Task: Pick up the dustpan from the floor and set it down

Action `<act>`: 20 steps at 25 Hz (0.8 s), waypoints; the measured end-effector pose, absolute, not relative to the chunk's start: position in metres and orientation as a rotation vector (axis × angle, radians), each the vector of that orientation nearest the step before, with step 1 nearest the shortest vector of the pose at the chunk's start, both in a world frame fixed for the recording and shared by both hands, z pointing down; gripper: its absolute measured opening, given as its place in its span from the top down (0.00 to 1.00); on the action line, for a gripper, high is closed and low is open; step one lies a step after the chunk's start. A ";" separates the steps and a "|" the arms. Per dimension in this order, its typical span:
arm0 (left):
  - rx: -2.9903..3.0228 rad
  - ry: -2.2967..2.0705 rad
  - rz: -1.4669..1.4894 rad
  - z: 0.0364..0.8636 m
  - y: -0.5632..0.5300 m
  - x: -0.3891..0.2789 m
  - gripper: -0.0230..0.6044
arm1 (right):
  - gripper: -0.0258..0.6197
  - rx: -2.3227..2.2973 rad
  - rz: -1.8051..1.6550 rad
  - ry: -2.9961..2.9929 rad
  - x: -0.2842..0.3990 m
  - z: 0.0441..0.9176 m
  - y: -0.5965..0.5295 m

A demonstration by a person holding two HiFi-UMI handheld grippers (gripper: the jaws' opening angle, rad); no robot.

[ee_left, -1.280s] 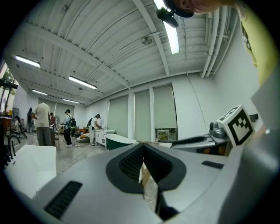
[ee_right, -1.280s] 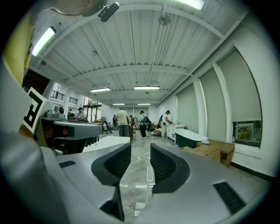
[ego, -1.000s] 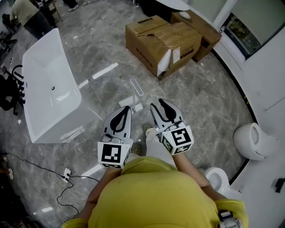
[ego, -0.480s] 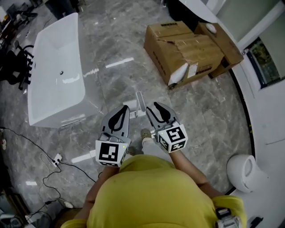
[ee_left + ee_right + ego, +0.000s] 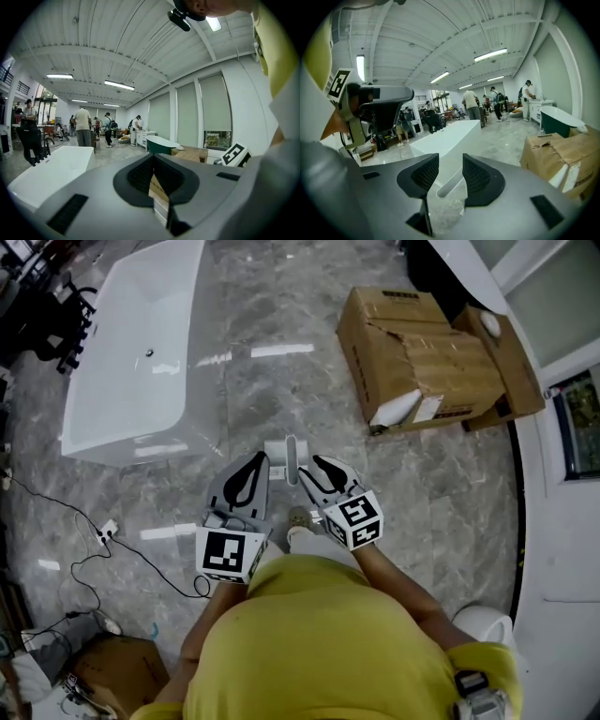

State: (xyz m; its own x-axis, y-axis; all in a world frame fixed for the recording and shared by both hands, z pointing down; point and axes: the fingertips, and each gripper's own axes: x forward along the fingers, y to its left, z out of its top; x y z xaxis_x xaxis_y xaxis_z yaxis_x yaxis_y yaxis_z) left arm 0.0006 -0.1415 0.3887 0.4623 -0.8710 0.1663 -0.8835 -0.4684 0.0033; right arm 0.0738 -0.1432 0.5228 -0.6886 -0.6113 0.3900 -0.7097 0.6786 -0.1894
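A white dustpan (image 5: 285, 453) with a long looped handle lies on the grey marble floor, just ahead of both grippers in the head view. My left gripper (image 5: 249, 468) is to its left, jaws together and empty (image 5: 153, 157). My right gripper (image 5: 312, 468) is at the handle's right side. Its jaws (image 5: 450, 165) are opening, and the pads stand apart. The white dustpan handle (image 5: 449, 186) shows through the gap, on the floor beyond the tips, with no pad pressing on it.
A white bathtub (image 5: 141, 352) stands at the left and torn cardboard boxes (image 5: 422, 352) at the upper right. Cables (image 5: 98, 545) run over the floor at the left, near a small box (image 5: 117, 673). A white toilet (image 5: 483, 620) is at the lower right. Several people stand far off.
Both grippers have come forward and down toward the dustpan, which now lies right at their tips. The bathtub and boxes have shifted in the head view as the person turned.
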 end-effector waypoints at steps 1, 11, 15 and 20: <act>2.607 -1.578 0.216 0.390 -0.143 0.002 0.96 | 0.69 1.019 0.504 -2.600 0.073 0.530 -0.145; 2.506 -1.565 0.292 0.424 -0.148 -0.005 0.96 | 0.61 0.792 1.073 -2.522 0.051 0.612 -0.155; 2.487 -1.495 0.347 0.441 -0.151 -0.007 0.96 | 0.59 0.737 1.218 -2.479 0.042 0.627 -0.156; 2.443 -1.422 0.392 0.460 -0.156 -0.014 0.96 | 0.59 0.658 1.356 -2.441 0.029 0.637 -0.156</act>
State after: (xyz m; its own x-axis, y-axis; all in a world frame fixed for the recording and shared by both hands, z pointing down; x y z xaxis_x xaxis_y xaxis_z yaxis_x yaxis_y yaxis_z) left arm -0.0141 -0.1557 0.4600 0.4764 -0.7967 0.3719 -0.8747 -0.4724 0.1086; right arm 0.0290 -0.1560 0.6368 -0.8596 -0.2560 0.4422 -0.5107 0.4581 -0.7275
